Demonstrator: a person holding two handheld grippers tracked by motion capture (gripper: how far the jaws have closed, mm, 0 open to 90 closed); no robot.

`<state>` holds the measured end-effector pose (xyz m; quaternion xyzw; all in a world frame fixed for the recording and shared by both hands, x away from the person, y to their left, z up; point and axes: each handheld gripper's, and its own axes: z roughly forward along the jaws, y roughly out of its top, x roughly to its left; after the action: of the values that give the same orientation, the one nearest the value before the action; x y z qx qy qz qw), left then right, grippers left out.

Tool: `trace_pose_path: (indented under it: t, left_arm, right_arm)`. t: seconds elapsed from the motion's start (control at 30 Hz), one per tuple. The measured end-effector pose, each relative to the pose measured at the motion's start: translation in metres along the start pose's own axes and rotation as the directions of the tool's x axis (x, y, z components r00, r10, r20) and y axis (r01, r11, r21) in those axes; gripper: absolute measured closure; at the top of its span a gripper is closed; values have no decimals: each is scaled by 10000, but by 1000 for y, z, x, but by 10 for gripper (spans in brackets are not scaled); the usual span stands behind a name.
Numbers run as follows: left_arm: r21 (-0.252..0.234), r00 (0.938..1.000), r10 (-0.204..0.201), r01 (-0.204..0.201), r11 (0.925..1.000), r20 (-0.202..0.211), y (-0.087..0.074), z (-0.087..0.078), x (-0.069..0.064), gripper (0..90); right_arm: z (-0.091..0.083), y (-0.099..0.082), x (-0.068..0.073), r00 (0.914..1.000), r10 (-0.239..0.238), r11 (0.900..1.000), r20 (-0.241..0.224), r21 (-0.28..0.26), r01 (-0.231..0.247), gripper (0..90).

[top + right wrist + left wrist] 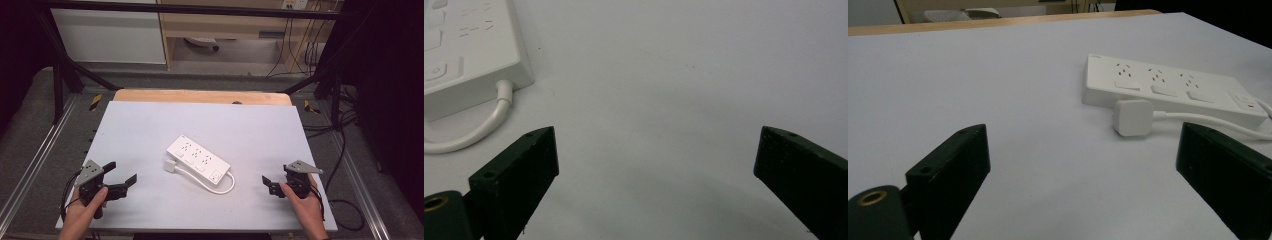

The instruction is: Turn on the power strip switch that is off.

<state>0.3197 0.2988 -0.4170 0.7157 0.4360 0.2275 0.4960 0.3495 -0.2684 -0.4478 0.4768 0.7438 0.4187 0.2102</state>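
Both pairs of jaws stand spread wide with nothing between them: the left gripper (120, 176) sits at the near left corner of the white table (140, 130), the right gripper (274, 185) at the near right, each gripped from behind by a hand (82, 212). Neither touches anything; they flank the work area, well apart, likely a ready posture before a first reach. Between them, near the table's middle, lies a white power strip (198, 157), set diagonally, sockets up. Its cord (220, 187) loops off the near-right end and curls back along the near side, ending in a white plug (1132, 117) lying flat just beside the strip, unplugged. From the left gripper view the plug sits ahead and slightly right, open to approach.
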Motion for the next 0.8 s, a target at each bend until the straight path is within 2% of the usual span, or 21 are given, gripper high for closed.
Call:
trace_pose_path:
  t: [0.3, 0.8]
  left_arm:
    - [-79, 9998, -89, 90, 9999, 162, 4, -2, -1, 70]
    - [-345, 9993, -204, 216, 9992, 325, 6, -5, -1, 60]
  right_arm:
    - [-5, -1, -3, 9998, 31, 9996, 190, -277, -26, 47]
    - [-4, 1, -1, 9998, -147, 9996, 151, -233, 150, 40]
